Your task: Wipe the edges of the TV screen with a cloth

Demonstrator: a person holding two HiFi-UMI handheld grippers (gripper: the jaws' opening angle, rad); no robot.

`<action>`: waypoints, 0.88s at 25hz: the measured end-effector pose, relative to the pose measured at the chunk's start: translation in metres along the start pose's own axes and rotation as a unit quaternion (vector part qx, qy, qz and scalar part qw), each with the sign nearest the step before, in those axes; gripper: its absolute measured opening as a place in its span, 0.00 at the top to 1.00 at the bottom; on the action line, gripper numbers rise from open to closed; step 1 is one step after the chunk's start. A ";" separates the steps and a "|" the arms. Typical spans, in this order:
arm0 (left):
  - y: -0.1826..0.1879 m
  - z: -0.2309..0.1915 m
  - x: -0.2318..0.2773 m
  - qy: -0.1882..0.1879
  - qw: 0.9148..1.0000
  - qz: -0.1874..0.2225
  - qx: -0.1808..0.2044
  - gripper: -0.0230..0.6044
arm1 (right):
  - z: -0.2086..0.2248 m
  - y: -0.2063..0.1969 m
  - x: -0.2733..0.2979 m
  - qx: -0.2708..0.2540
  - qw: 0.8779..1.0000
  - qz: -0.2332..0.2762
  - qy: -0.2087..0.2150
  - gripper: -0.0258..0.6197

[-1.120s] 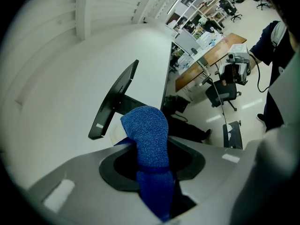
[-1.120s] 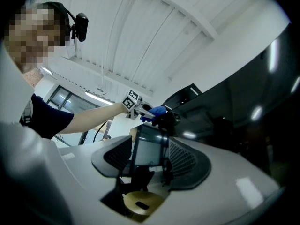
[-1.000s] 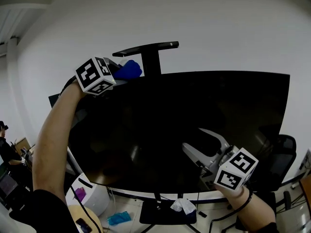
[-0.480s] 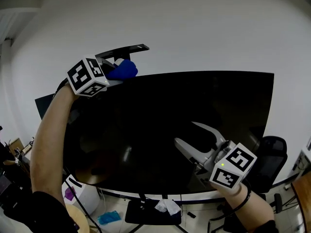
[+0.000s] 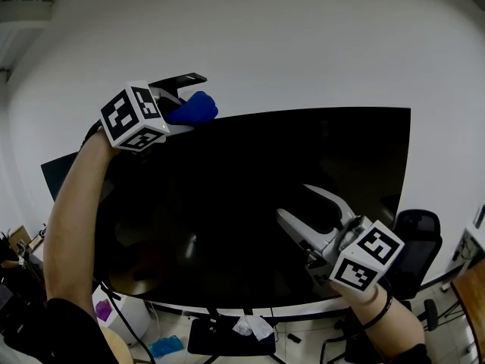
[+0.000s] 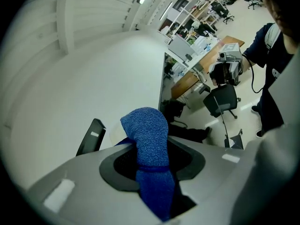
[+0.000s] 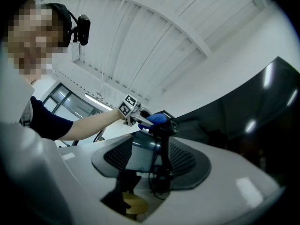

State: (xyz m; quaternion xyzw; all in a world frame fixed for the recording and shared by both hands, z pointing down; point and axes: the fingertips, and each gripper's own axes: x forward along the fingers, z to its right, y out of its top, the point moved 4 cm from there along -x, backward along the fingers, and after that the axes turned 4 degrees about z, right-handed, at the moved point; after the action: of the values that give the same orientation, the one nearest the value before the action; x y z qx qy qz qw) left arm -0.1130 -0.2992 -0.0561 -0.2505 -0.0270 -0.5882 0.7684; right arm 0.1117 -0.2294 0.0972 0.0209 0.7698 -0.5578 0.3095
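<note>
Head view frontal, near TV screen (image 5: pixel 258 203)

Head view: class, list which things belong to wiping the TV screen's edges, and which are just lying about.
Belongs to the job:
TV screen
blue cloth, by the screen's top edge
left tool, shut on the cloth

Just lying about:
black office chair
crumpled white rag, below the screen
blue item, below the screen

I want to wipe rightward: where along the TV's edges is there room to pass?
The black TV screen's top edge is bare from the blue terry cloth in the left tool to its right corner, white wall above. Crowded lower right: the open right tool, a black office chair.
</note>
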 end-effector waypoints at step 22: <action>0.216 0.035 0.108 -0.013 1.000 0.001 0.002 0.74 | 0.143 0.068 -0.166 0.006 1.000 -0.009 0.004 0.57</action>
State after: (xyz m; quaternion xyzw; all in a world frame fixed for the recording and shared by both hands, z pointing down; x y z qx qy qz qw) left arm 0.1271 -0.3410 -0.0652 -0.2566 -0.0384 -0.5841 0.7691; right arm 0.3358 -0.2765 0.0962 0.0179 0.7676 -0.5655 0.3011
